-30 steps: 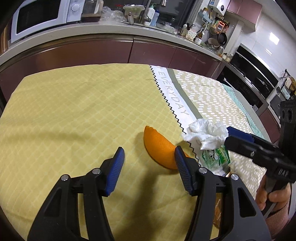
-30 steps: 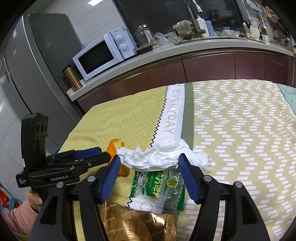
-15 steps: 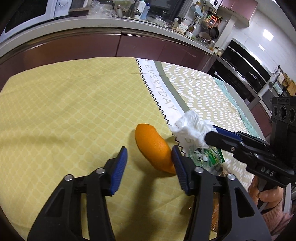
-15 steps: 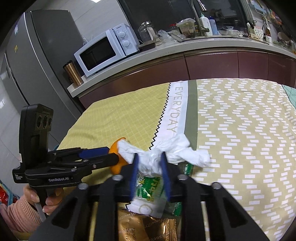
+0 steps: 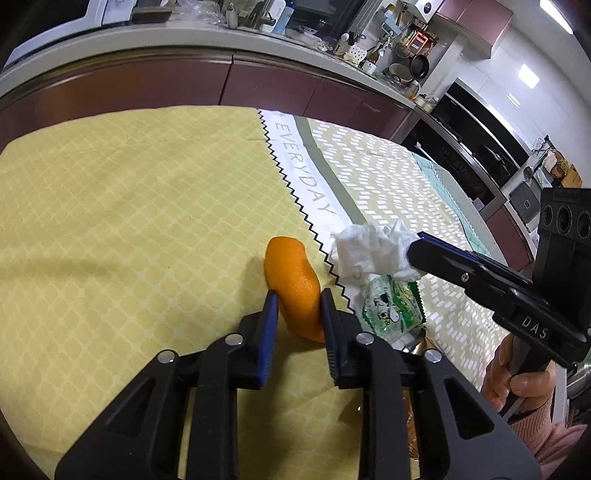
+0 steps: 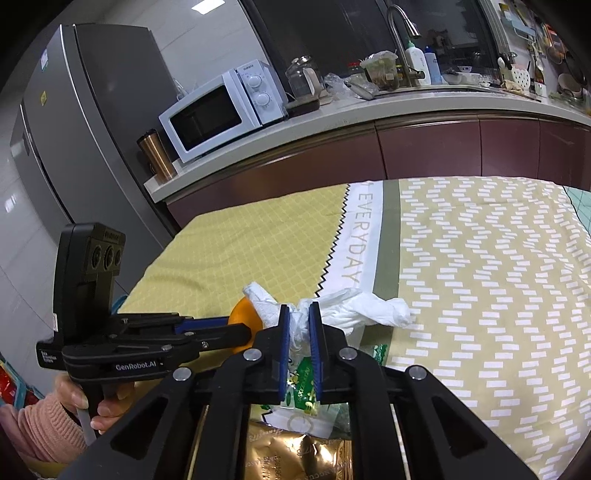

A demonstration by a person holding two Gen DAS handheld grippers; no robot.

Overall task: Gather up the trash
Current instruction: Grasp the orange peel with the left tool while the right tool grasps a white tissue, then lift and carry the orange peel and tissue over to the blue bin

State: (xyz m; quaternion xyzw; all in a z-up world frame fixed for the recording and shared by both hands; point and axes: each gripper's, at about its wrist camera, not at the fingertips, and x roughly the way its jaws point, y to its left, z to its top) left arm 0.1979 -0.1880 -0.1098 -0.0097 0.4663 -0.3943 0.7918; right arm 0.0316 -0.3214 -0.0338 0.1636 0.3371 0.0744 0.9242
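A: What's the setting?
B: A kitchen; the worktop (image 5: 129,229) wears a yellow cloth, with a microwave (image 6: 221,114) far beyond both claws.
A: The trash?
B: The left claw (image 5: 297,314) clenches a bright orange peel (image 5: 293,280). The right claw (image 6: 298,332) pinches a crumpled white tissue (image 6: 354,308), a green wrapper (image 6: 306,380) lying beneath it.

A kitchen. A bench under a yellow and white patterned cloth (image 6: 461,266) printed EVERYDAY. Behind it, a curved grey counter (image 6: 369,110) over dark red cabinets (image 6: 424,147) holds a white microwave (image 6: 221,114), copper tumbler (image 6: 157,155) and tap (image 6: 400,22). A tall grey fridge (image 6: 81,122) stands far left. Ceiling lights (image 5: 528,75) glow on white walls.
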